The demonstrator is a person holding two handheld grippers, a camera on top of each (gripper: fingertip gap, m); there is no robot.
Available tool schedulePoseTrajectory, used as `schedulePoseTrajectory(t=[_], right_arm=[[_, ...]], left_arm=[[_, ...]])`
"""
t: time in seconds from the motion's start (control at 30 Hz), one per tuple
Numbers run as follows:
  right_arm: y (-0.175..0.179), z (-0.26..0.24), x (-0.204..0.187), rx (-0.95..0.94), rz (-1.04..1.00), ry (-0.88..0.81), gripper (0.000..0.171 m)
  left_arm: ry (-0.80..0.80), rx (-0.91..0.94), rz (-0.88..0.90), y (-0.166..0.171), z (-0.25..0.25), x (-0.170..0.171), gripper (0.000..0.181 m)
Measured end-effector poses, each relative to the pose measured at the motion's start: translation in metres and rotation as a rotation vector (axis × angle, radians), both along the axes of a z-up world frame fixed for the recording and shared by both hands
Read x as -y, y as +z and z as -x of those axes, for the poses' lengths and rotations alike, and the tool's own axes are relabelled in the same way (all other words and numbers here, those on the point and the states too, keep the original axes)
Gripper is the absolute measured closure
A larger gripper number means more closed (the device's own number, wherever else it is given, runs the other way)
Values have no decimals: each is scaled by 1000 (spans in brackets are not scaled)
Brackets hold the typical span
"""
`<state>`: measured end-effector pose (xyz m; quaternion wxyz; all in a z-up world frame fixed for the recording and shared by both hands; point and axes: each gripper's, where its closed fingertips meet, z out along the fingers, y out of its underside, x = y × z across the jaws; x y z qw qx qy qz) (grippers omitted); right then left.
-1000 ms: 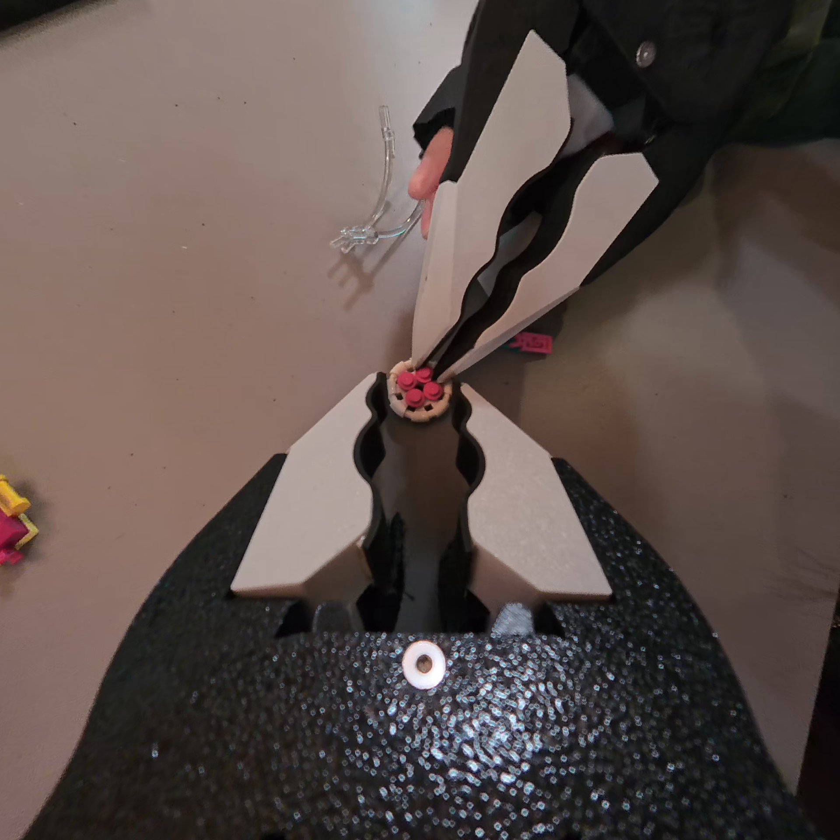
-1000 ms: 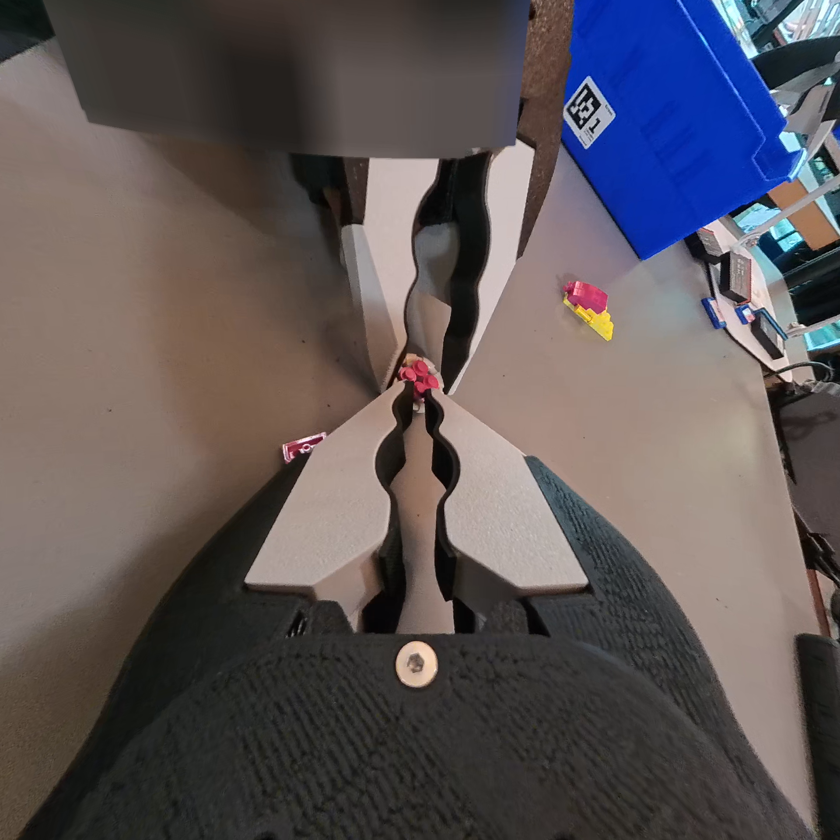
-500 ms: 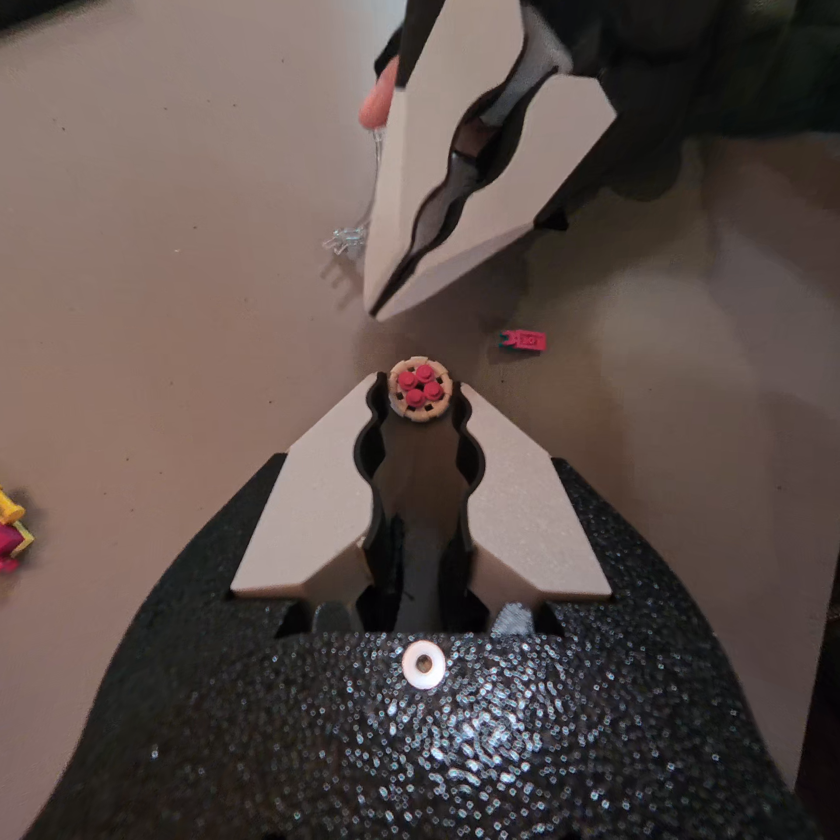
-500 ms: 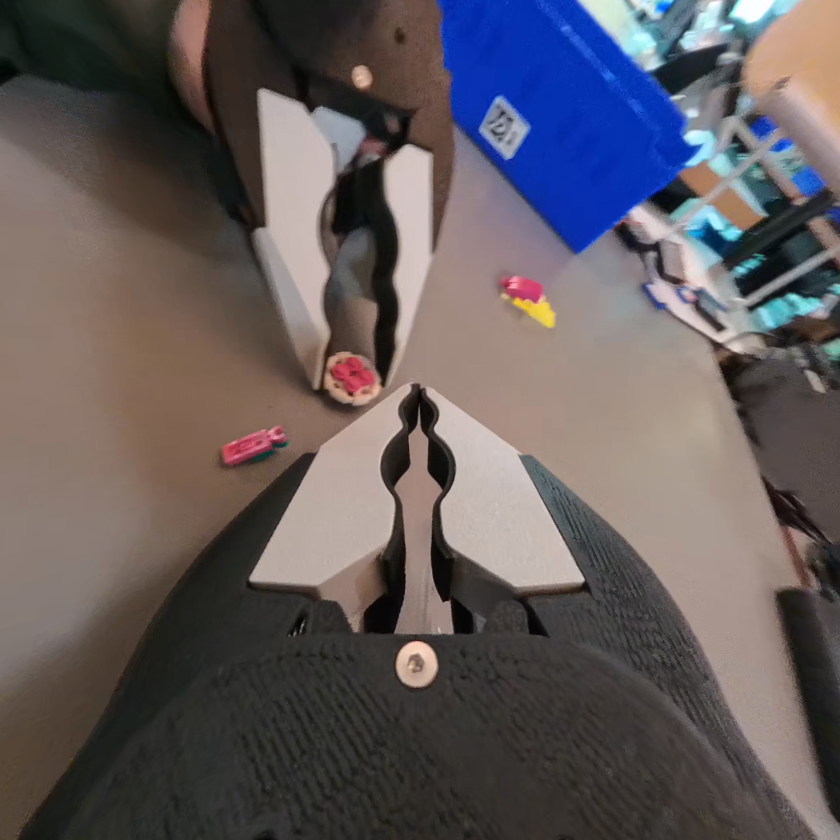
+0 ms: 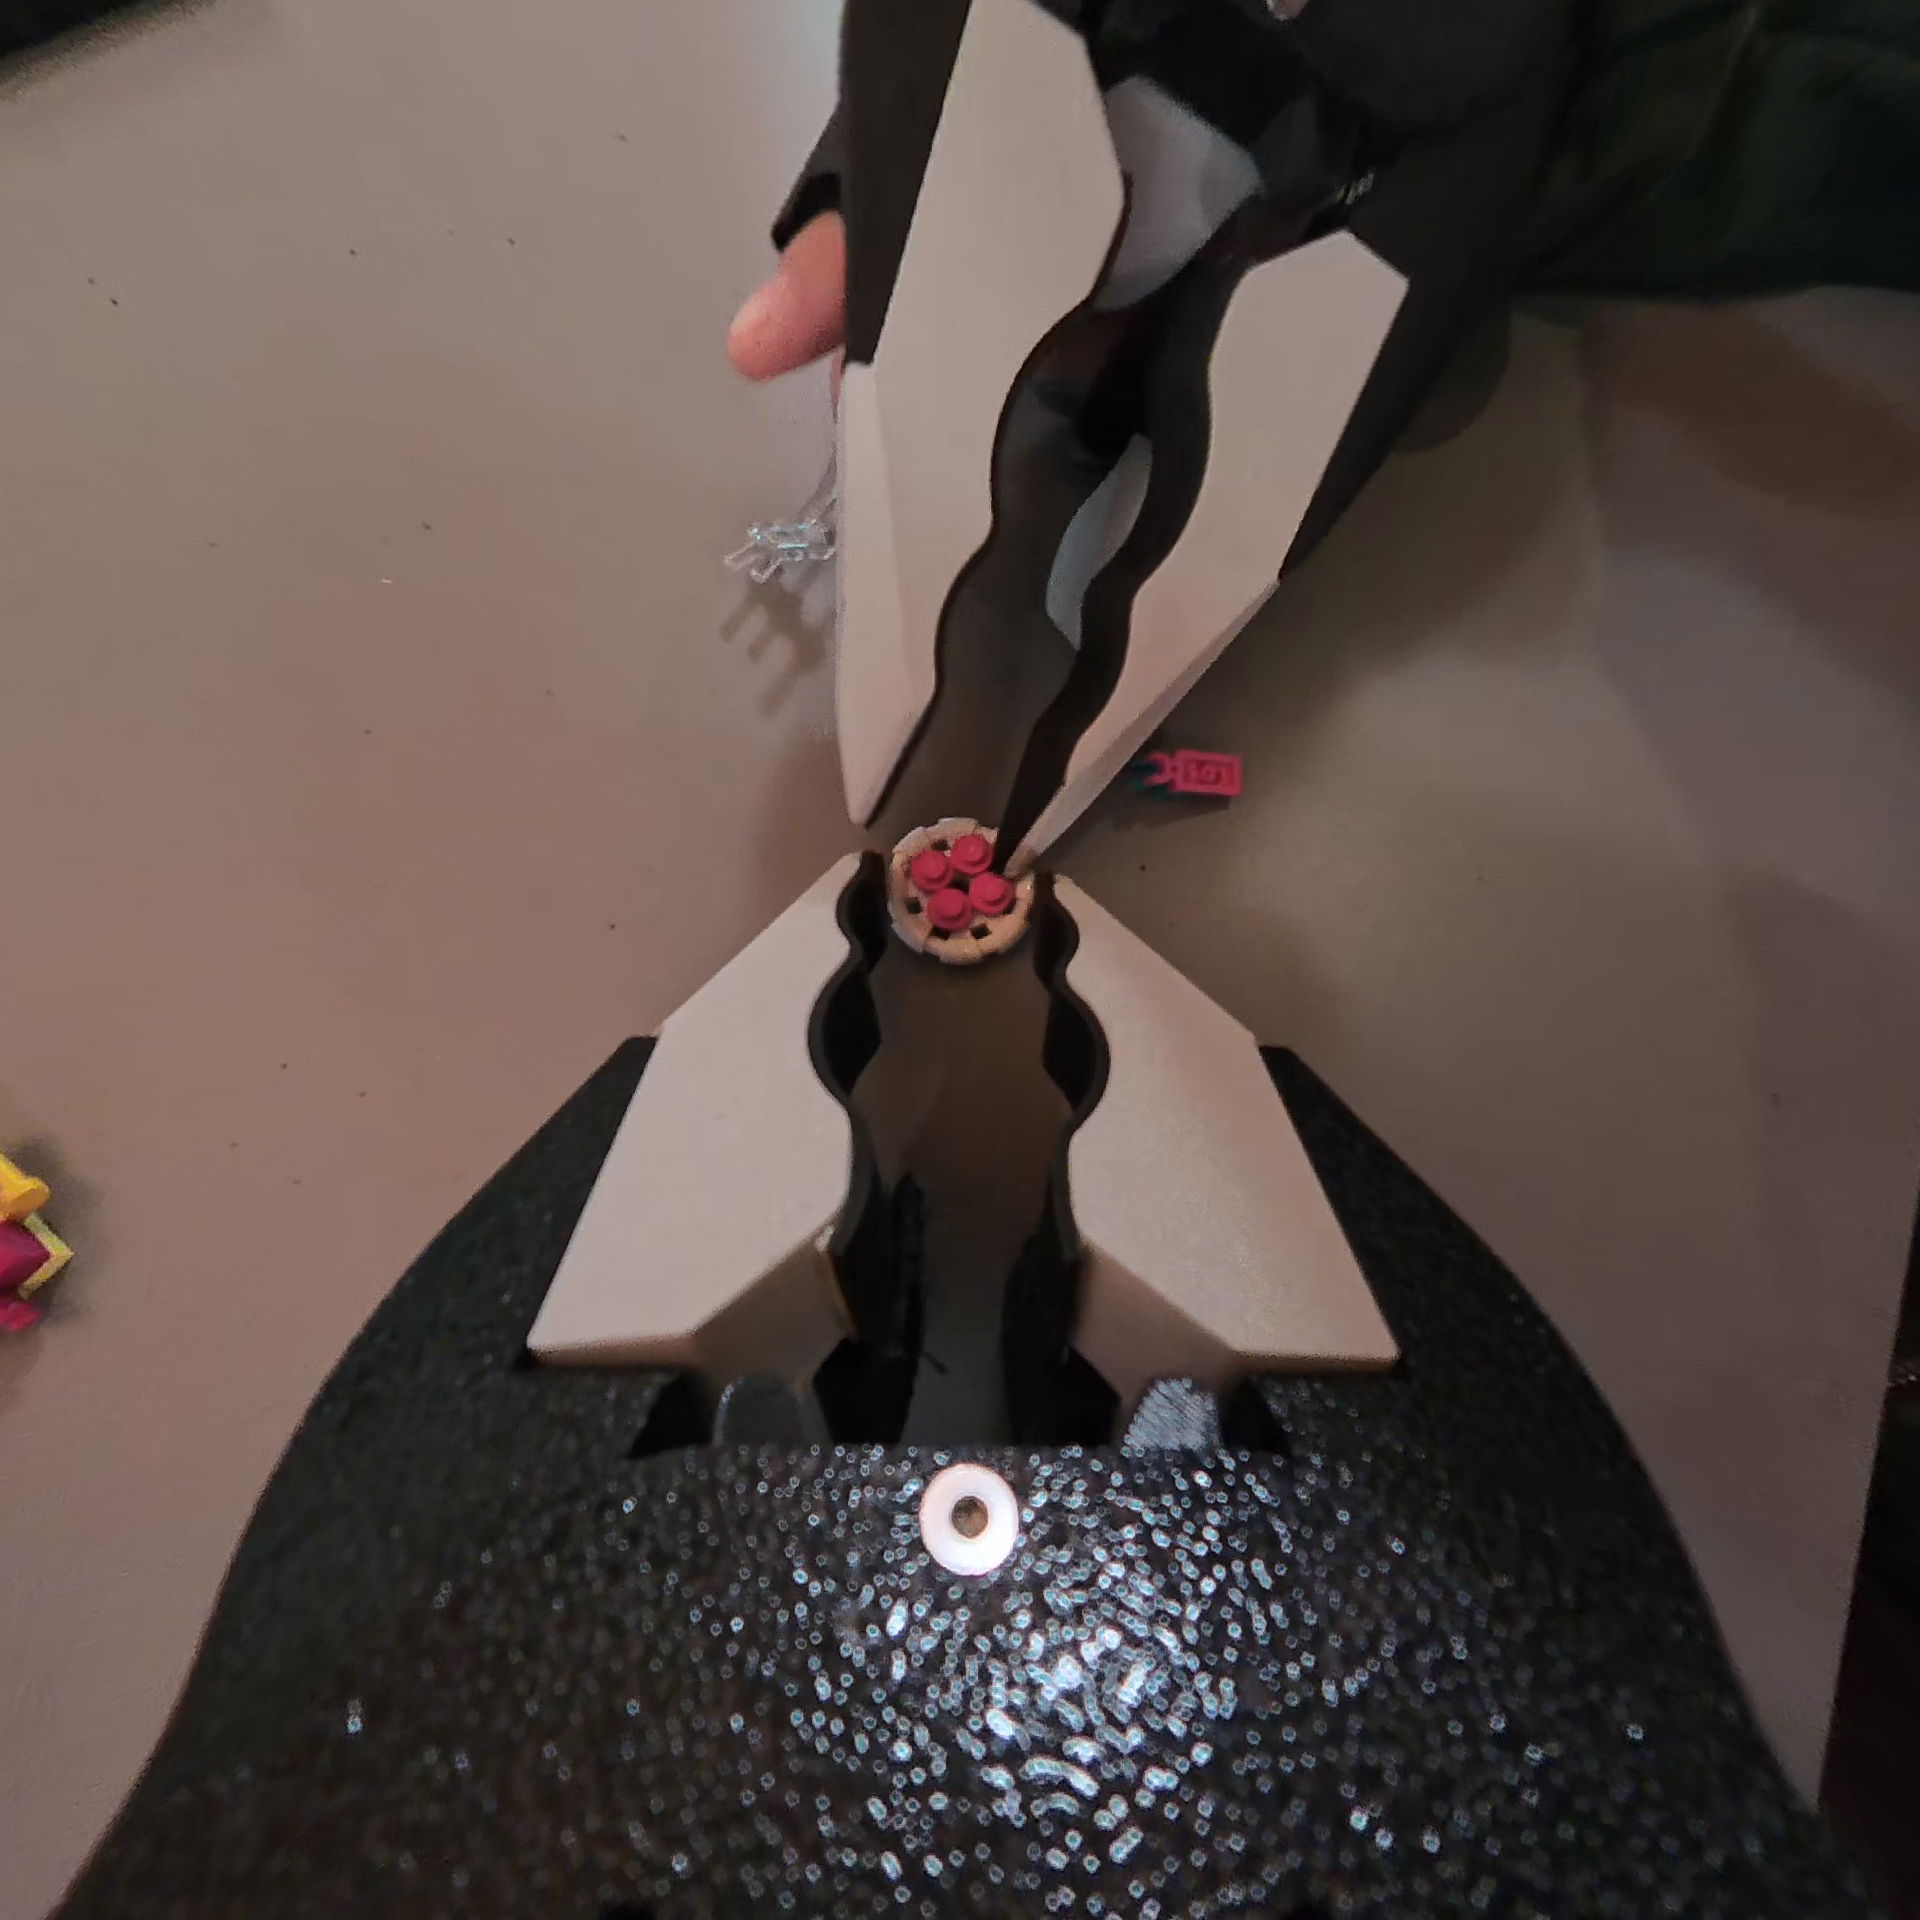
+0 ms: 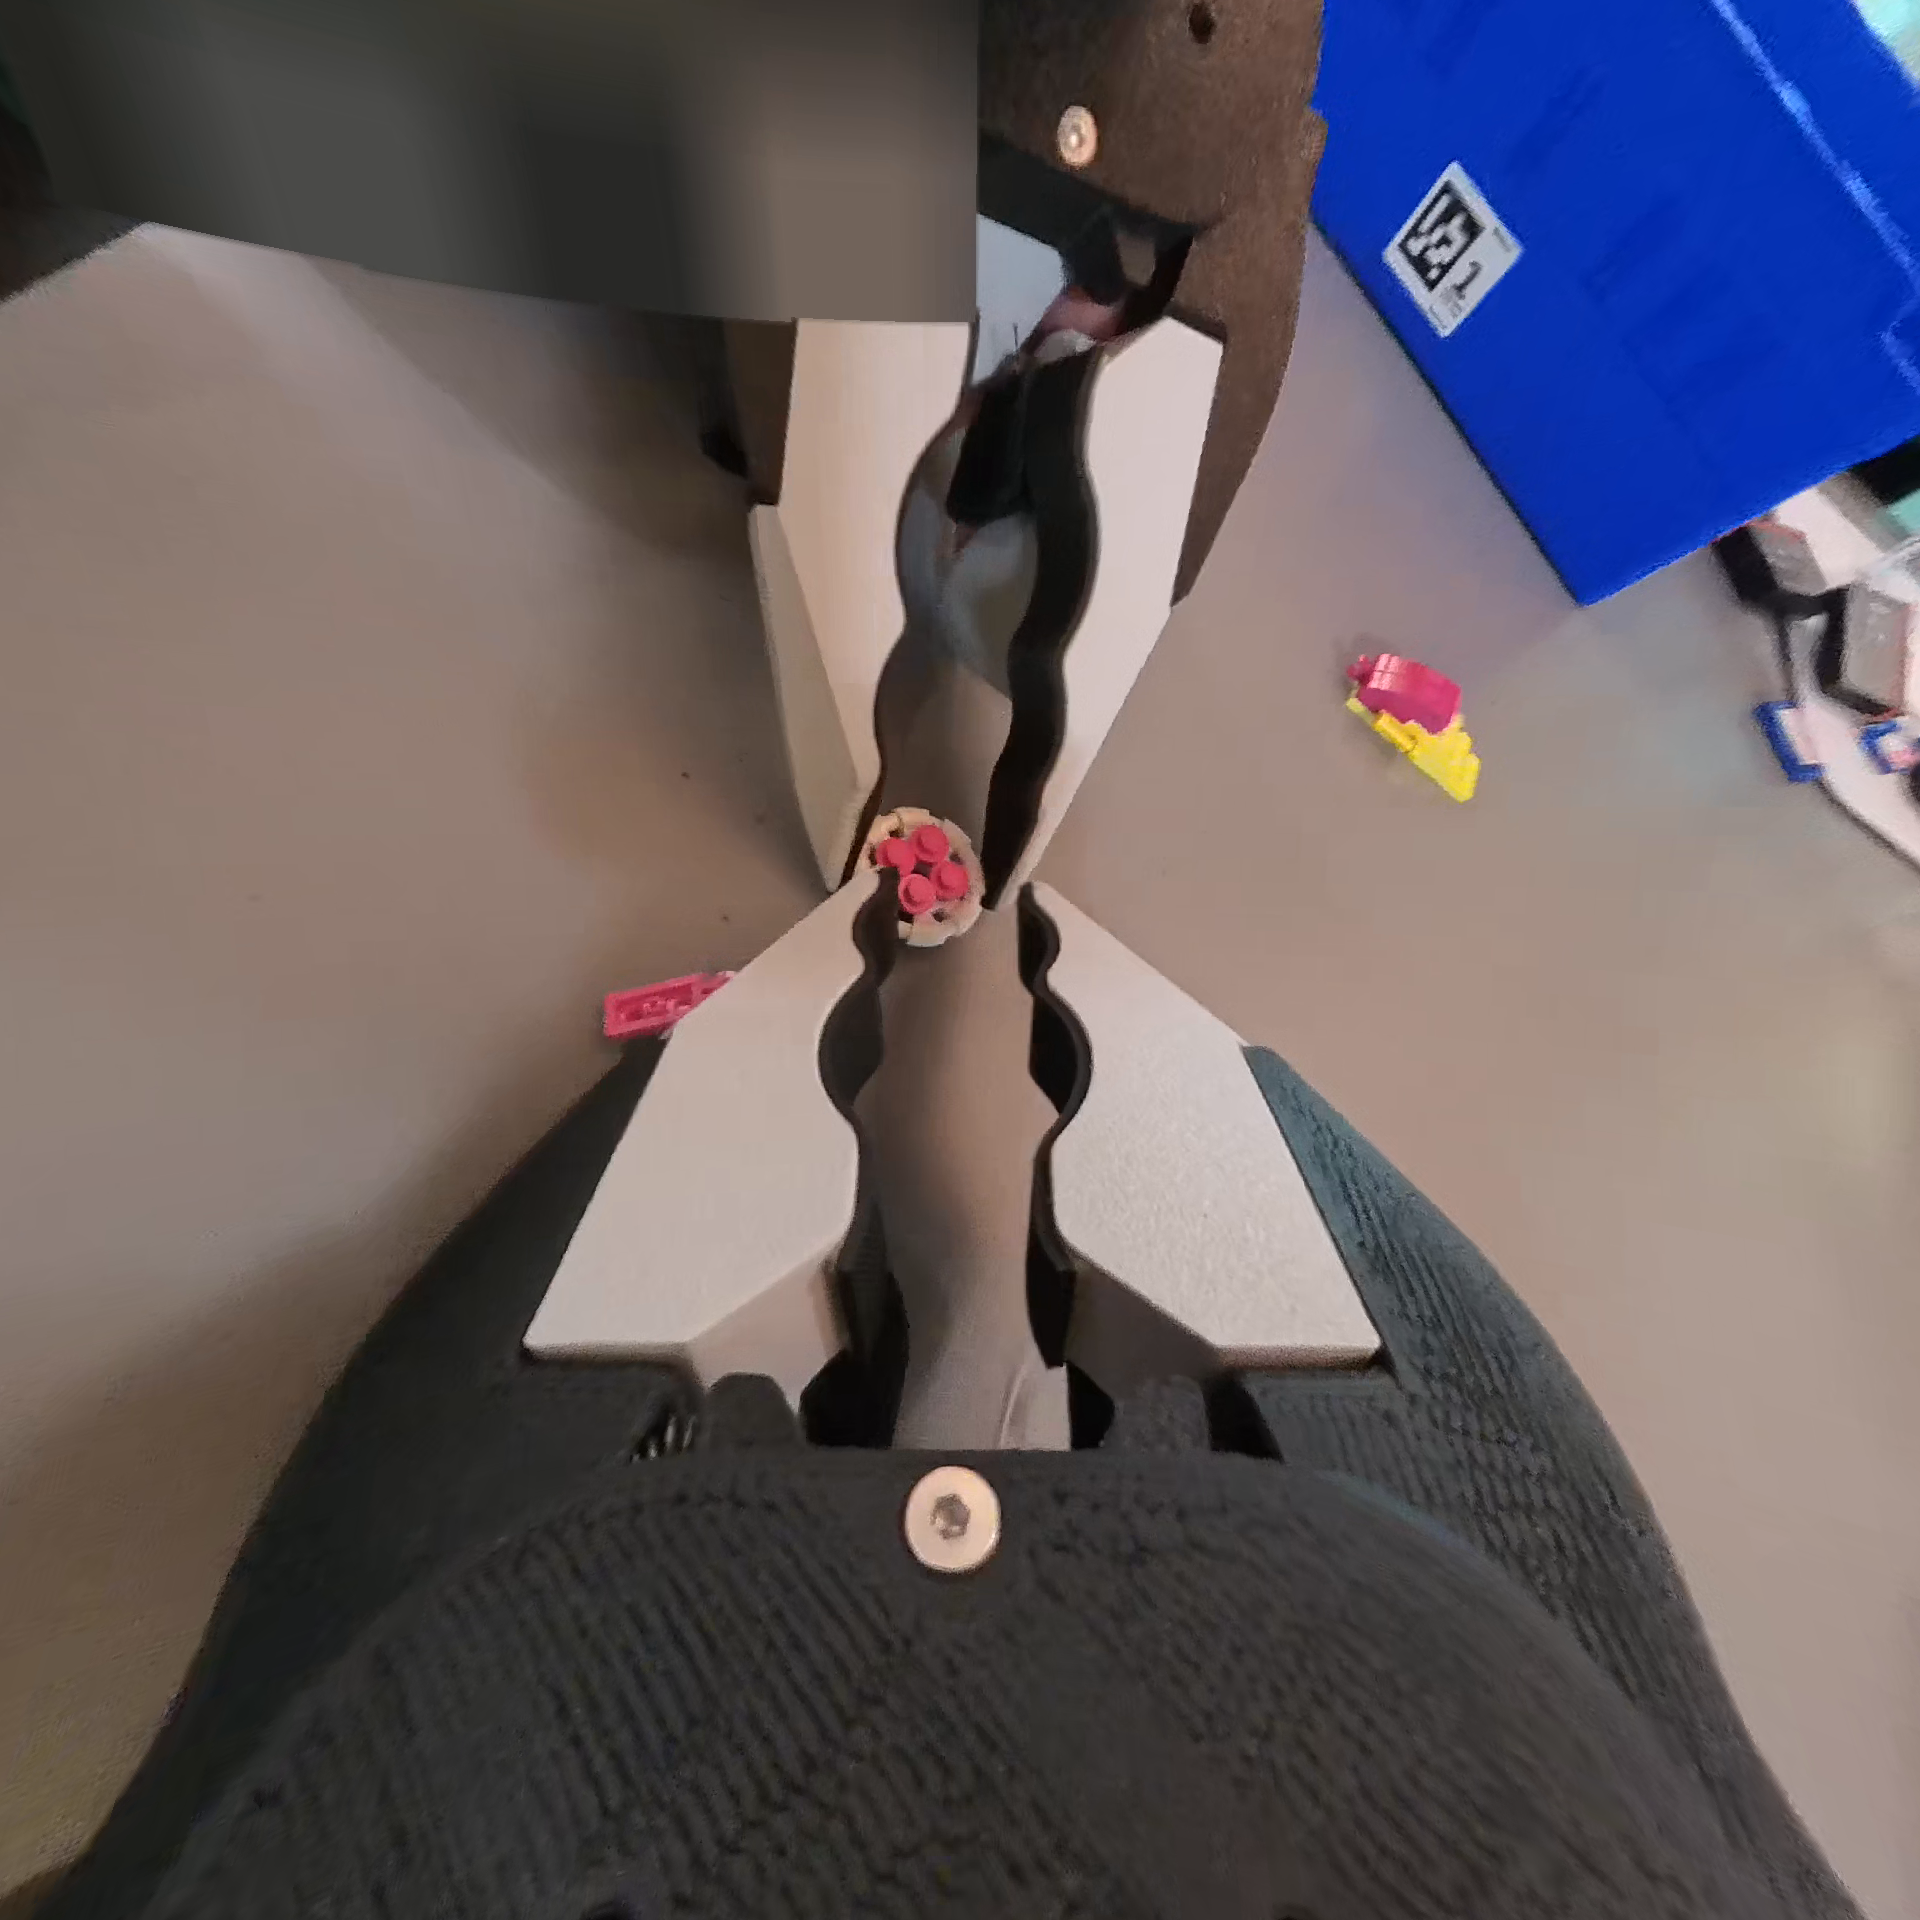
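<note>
My left gripper (image 5: 956, 881) is shut on a small round tan piece (image 5: 961, 902) with red studs on top, held at its fingertips just above the beige table (image 5: 416, 623). My right gripper (image 6: 948, 896) is open, and its tips reach the same round piece (image 6: 925, 883) from the opposite side. Its left fingertip (image 6: 847, 914) touches the piece's rim, and its right fingertip stands apart from it. In the left wrist view the right gripper (image 5: 945, 831) comes down from the top with its jaws spread over the piece's far edge.
A flat pink piece (image 5: 1195, 774) lies on the table just right of the grippers. A clear plastic part (image 5: 779, 545) lies beyond them. A yellow and magenta brick cluster (image 6: 1418, 722) and a blue bin (image 6: 1662, 312) stand farther off. A person's finger (image 5: 779, 312) shows. The tips of both grippers are at nearly the same place.
The right gripper was nearly shut at the round piece, drew back closed, and has now returned opened around its far side. The left gripper has kept hold of the piece.
</note>
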<state>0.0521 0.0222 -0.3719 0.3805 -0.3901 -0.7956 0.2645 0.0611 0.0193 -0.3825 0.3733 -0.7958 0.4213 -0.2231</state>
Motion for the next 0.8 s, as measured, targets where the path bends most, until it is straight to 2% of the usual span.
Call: schedulePoseTrajectory(t=[0.1, 0.3, 0.33, 0.4, 0.47, 0.57, 0.67, 0.8], right_arm=[[2, 1, -1, -70, -109, -18, 151], [7, 1, -3, -140, -194, -56, 147], [7, 1, -3, -144, -203, -59, 149], [25, 3, -27, -238, -277, -167, 160], [25, 0, -35, -217, -157, -187, 171], [10, -3, -5, -143, -58, -13, 169], [11, -4, -5, -113, 21, -8, 166], [8, -5, -5, -102, 6, 3, 165]], left_arm=[[21, 5, 6, 0, 1, -2, 155], [38, 18, 16, 1, 2, -3, 155], [40, 22, 21, 1, 2, -3, 155], [1, 15, 11, 1, -1, 1, 155], [-9, 3, -3, 0, -3, 3, 155], [-8, 10, 5, 0, -3, 3, 155], [-12, 6, -2, 0, -4, 4, 155], [-22, 13, 2, 1, -5, 5, 154]])
